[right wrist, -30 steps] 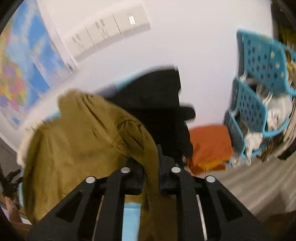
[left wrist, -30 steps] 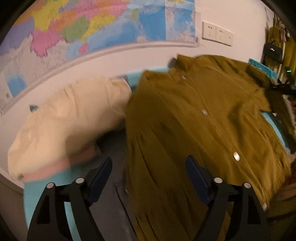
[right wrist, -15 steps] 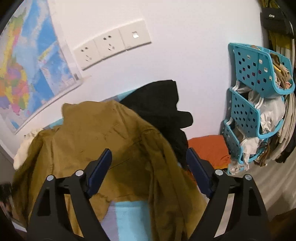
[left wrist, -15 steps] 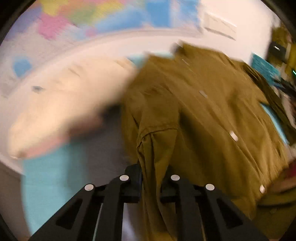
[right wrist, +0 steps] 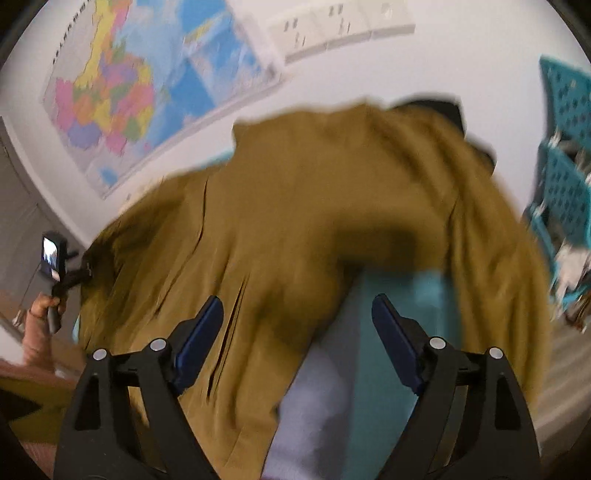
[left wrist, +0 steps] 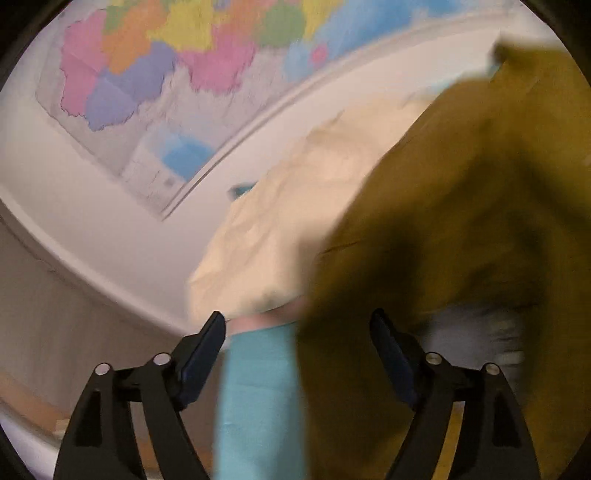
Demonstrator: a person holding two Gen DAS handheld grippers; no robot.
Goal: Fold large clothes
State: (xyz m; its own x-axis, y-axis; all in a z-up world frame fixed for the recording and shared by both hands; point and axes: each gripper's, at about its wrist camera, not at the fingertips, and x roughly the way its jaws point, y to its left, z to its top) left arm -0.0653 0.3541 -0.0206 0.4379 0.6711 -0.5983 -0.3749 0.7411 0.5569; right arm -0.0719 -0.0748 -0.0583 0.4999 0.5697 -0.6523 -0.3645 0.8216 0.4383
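Note:
An olive-brown button shirt lies spread on a turquoise-covered table; it fills the right of the blurred left wrist view. My left gripper is open and empty, above the shirt's left edge and the turquoise cover. My right gripper is open and empty, over the shirt's folded-in edge. The person's other hand with the left gripper shows at the far left of the right wrist view.
A cream garment lies left of the shirt on a pink one. A black garment lies behind the shirt by the wall. Turquoise baskets with clothes hang at the right. A map and sockets are on the wall.
My left gripper shut on the shirt's left edge half a second ago and has now let go and opened, swinging left. My right gripper released the shirt earlier and stays open.

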